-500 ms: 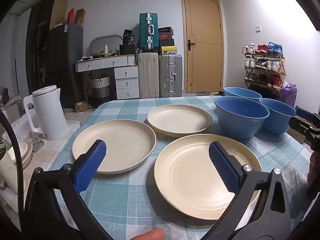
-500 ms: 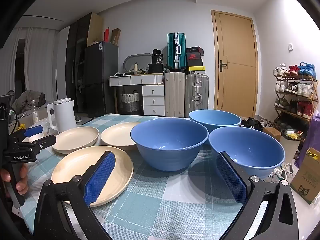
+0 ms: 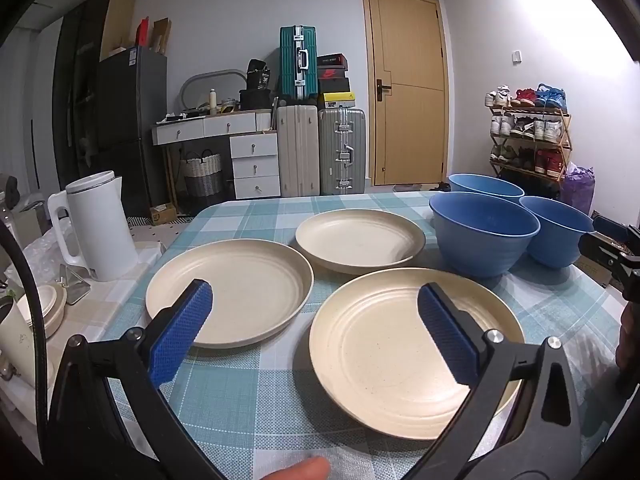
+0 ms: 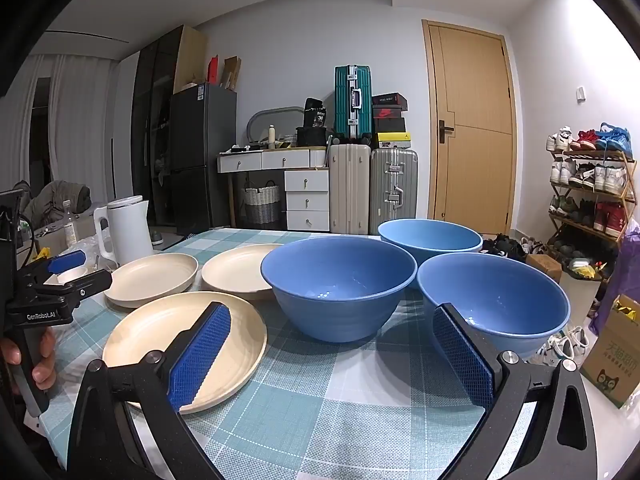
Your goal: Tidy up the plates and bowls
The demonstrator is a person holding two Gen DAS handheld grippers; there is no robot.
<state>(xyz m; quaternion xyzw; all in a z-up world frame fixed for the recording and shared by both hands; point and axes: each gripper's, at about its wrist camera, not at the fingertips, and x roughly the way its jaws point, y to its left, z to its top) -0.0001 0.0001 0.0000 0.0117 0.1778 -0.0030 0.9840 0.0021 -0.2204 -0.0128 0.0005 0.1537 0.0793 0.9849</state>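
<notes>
Cream plates, three of them, sit on the checked tablecloth [image 3: 256, 392]: the near plate [image 3: 384, 352], the left plate [image 3: 244, 284] and the far plate [image 3: 360, 240]. Three blue bowls stand close together to their right, the middle bowl [image 4: 336, 284], the back bowl [image 4: 430, 236] and the right bowl [image 4: 496, 300]. Both the left gripper [image 3: 316, 332] and the right gripper [image 4: 332, 356] hang above the table with their blue pads wide apart and nothing between them.

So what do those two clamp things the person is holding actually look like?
Each gripper, left and right, is a black frame with two angled arms, silver pivot bolts and textured blue pads. The left one's body reads "GenRobot.AI" in white. A black cable curves beside it.
</notes>
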